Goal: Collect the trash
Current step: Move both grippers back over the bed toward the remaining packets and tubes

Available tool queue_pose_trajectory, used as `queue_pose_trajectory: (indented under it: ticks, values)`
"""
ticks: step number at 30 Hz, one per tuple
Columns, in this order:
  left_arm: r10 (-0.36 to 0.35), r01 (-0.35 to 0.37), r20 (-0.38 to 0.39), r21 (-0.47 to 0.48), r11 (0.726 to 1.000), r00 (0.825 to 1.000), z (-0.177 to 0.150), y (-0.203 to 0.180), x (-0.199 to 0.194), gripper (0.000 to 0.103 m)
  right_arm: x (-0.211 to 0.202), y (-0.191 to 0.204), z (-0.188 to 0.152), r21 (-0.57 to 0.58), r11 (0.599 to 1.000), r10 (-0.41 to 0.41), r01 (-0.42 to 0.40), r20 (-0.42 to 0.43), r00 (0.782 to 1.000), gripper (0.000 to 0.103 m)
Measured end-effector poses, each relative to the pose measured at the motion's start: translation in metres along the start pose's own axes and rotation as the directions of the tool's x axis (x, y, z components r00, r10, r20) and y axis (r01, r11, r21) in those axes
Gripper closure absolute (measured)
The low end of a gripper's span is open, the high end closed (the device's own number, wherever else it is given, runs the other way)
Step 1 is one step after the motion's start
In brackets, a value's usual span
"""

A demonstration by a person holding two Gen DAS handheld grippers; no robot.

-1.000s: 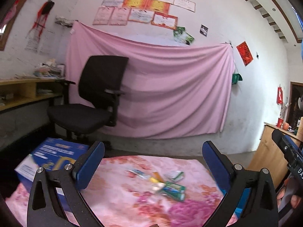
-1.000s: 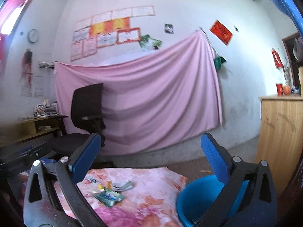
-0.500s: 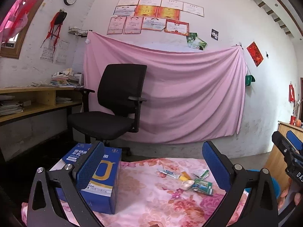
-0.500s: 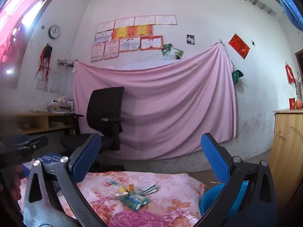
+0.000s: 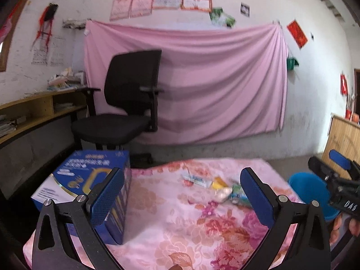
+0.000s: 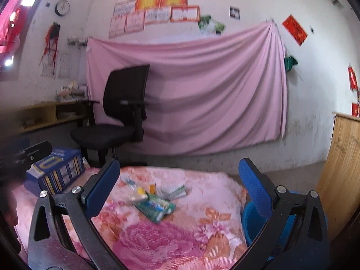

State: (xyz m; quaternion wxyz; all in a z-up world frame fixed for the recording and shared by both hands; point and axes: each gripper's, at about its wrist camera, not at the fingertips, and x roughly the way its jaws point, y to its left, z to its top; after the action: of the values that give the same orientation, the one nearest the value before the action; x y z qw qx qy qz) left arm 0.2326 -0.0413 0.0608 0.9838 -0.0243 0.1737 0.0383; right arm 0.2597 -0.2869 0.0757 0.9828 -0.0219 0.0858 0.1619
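A small heap of trash lies on a pink floral cloth: a green wrapper, a white-blue packet, a yellow piece and a pale crumpled bit. A blue bin stands off the cloth's right edge. My left gripper hovers open, short of the trash, with nothing between its fingers. My right gripper is open too, framing the heap from a distance. In the left wrist view the right gripper shows at the far right, above the bin.
A blue carton stands on the cloth's left side. Behind are a black office chair, a pink sheet hung on the wall, a wooden shelf at left and a wooden cabinet at right.
Both views have tipped downward and shifted, so the cloth and trash fill more of the frame. Both grippers stay open. The carton sits closer to my left fingers than half a second ago.
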Motion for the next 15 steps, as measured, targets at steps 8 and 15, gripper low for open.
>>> queue_pose_trajectory:
  ticks: [8,15]
  values:
    - [-0.065,0.051,-0.211,-0.069,0.996,0.975,-0.009,0.002,0.054,0.003,0.037,-0.020,-0.018,0.061,0.997,0.059,-0.049,-0.163,0.985,0.000]
    - [-0.157,0.142,-0.370,-0.067,0.988,0.916,-0.019,-0.006,0.098,0.021,0.087,-0.027,-0.037,0.130,0.983,0.170,-0.129,-0.388,0.906,0.000]
